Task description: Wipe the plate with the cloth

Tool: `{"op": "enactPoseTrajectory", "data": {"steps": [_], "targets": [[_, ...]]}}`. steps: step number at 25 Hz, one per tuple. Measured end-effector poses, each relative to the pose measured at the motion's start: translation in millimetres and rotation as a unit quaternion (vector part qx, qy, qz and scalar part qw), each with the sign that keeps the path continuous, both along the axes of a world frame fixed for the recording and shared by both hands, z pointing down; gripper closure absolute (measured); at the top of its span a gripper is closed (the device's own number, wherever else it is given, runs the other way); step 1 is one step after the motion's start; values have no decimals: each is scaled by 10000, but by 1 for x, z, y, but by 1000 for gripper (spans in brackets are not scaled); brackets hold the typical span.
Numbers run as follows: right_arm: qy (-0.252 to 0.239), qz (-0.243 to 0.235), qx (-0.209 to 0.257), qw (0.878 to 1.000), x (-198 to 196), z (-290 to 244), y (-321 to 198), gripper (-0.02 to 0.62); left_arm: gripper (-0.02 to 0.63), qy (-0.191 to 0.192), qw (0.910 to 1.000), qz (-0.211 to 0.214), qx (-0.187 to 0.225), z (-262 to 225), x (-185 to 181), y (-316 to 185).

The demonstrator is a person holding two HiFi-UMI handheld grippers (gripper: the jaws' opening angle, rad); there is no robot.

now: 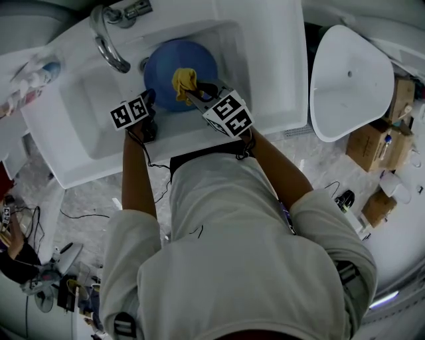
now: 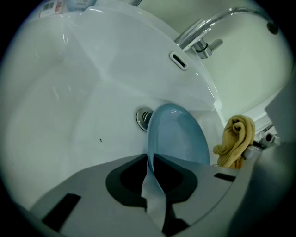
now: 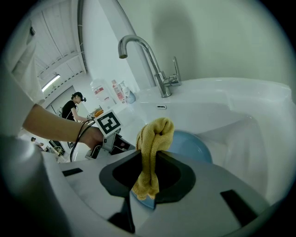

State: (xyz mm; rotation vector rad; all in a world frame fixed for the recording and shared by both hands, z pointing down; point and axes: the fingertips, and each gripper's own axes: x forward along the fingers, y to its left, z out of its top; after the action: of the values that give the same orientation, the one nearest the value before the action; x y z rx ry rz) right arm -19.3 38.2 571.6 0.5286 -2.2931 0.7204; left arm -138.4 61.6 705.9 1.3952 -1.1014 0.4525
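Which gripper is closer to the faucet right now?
Left. The left gripper grips the plate edge on the faucet side; the right gripper holds the cloth farther off, across the plate.

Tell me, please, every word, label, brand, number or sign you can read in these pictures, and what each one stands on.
No text is legible in any view.
Label at the left gripper view's top edge: blurred, unreadable.
Bottles beside the tap: labels too small.
Cardboard boxes: print too small.
Marker cubes: square patterns only, no letters.
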Motion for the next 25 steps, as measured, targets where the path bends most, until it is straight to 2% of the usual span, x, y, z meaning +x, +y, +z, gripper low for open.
{"op": "enactPoseTrajectory", "data": {"steps": [5,10,17,25], "targets": [[-3,-82,-43,10000,3,3,-1,522,552,-38,9998,-163,83,-4,1,-2],[-110,-103,-134,9998,0,4,-3,520,552,-259,9996,-16,131,-13,2,0],[-325,-56,-365,9988,-14,8,-5,522,552,-258,9992,-47,314,-36,13,-4],[-147,-318,-788,9963,-38,43,14,522,551,-178,9994,-178,238,-38,19,2]]}}
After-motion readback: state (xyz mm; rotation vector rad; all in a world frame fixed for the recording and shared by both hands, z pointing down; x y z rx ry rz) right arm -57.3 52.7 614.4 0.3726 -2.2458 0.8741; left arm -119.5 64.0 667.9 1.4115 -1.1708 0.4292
